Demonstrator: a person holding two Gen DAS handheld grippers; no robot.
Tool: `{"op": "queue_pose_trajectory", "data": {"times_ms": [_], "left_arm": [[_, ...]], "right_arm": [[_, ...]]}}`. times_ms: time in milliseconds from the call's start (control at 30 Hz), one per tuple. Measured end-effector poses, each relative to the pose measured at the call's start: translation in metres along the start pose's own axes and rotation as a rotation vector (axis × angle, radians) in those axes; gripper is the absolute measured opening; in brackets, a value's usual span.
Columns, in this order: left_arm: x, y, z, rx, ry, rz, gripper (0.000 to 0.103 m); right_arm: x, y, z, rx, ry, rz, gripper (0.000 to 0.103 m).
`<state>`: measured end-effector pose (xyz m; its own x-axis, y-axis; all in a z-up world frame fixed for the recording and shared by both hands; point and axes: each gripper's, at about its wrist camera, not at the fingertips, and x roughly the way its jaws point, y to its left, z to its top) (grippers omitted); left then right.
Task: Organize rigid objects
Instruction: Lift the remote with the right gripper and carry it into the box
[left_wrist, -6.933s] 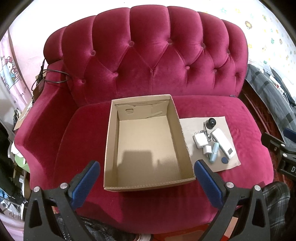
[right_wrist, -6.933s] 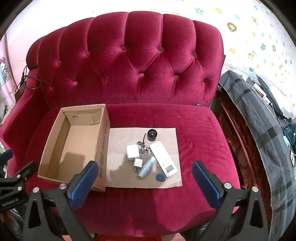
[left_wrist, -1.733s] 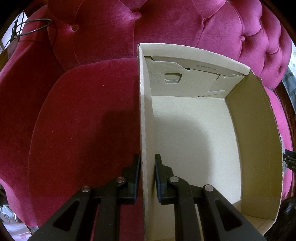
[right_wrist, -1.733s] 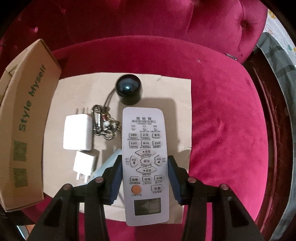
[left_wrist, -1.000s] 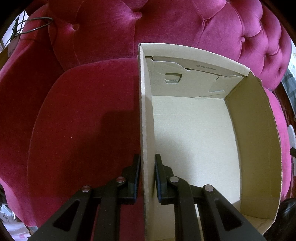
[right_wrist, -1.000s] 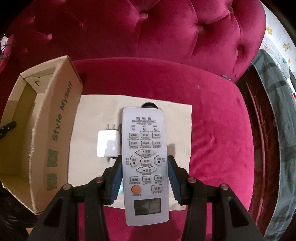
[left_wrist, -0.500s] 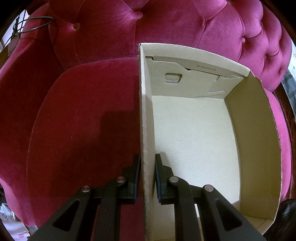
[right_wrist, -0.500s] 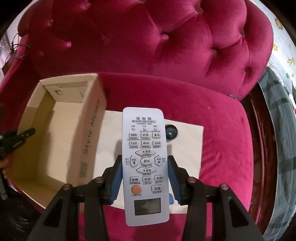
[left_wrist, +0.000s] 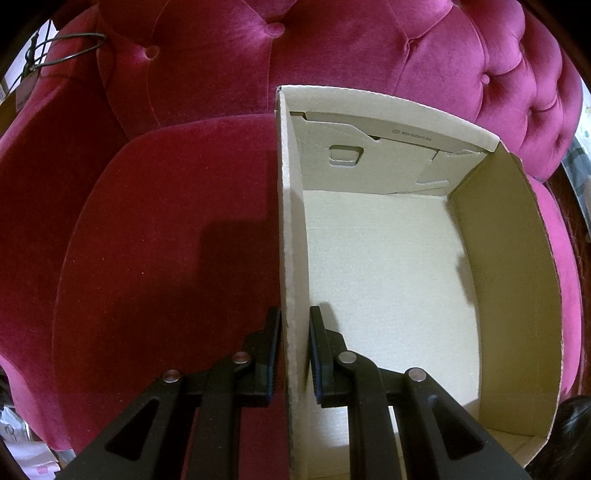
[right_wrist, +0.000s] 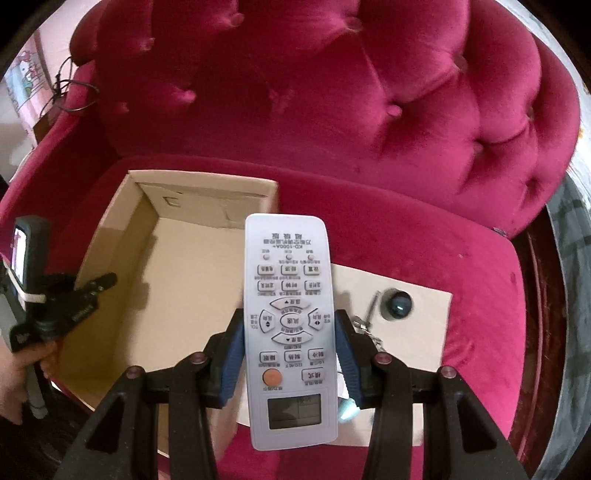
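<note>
The right hand-held gripper (right_wrist: 290, 354) clamps the remote (right_wrist: 290, 325) mid-frame for boxing, while the left hand-held gripper (left_wrist: 294, 354) pinches the box (left_wrist: 291, 221) wall steady.

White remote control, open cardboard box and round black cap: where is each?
White remote control (right_wrist: 290, 314): right wrist view, keypad centre.
Open cardboard box (left_wrist: 388, 266): left wrist view, bare floor.
Round black cap (right_wrist: 398, 305): right wrist view, glossy top.

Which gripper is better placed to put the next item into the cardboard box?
Right. The right gripper already clamps the remote near the cardboard box, while the left gripper is shut on the box's side wall.
</note>
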<state>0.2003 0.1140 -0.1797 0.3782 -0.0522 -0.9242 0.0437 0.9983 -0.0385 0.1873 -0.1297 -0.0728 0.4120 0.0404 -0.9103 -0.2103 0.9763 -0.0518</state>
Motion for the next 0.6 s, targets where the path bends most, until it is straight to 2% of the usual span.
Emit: {"op": "queue_pose_trajectory", "data": {"times_ms": [233,600], "left_arm": [[0.000,0.002,0.000,-0.007,0.001,-0.007,0.016],[0.000,0.004,0.000,-0.006,0.001,-0.010,0.016]], "right_arm": [[0.010,0.032,0.011,-0.033,-0.001,0.043,0.049],[0.045,0.072,0.018,-0.070,0.047,0.083,0.049]]}}
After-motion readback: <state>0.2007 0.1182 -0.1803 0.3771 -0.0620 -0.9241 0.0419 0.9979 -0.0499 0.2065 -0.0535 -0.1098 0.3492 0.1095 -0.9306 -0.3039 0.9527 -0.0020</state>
